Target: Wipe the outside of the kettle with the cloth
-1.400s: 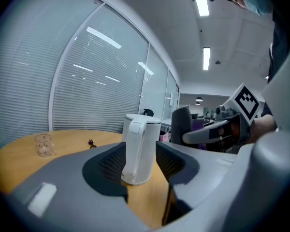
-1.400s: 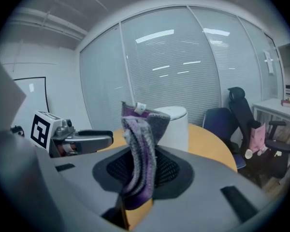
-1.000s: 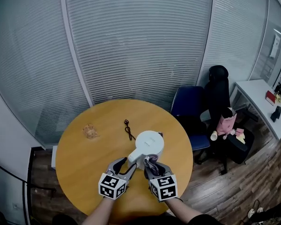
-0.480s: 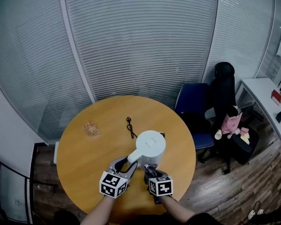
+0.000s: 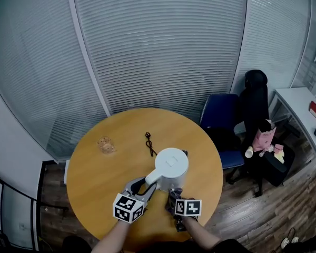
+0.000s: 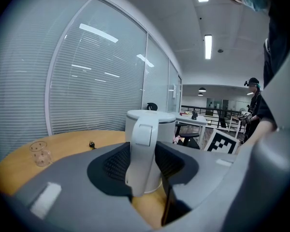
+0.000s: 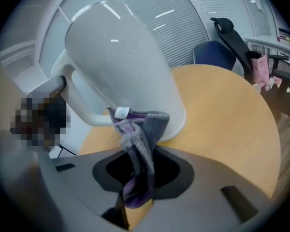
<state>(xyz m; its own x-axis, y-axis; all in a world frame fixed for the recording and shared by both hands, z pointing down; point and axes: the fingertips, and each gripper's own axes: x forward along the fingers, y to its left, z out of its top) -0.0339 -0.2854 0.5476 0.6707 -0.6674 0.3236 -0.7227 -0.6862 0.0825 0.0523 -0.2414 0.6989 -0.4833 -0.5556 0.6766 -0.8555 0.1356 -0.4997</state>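
A white electric kettle (image 5: 171, 165) stands on the round wooden table (image 5: 102, 170), its handle (image 6: 139, 153) turned toward me. My left gripper (image 5: 143, 186) holds that handle, with a dark pad pressed on each side of it (image 6: 141, 164). In the right gripper view, my right gripper (image 7: 137, 170) is shut on a bunched purple and grey cloth (image 7: 137, 132). The cloth's top edge touches the kettle (image 7: 121, 66) low on its wall, just under the handle's lower end. In the head view the right gripper (image 5: 175, 198) sits at the kettle's near side, right of the left gripper.
A small clear glass (image 5: 104, 143) stands at the table's left. A black cord with a plug (image 5: 149, 141) lies behind the kettle. A blue chair (image 5: 221, 120) and a black office chair (image 5: 255, 96) with a pink toy (image 5: 263, 138) stand right of the table.
My right gripper has sunk down the kettle's near side with the cloth and rolled. The left gripper has stayed on the handle.
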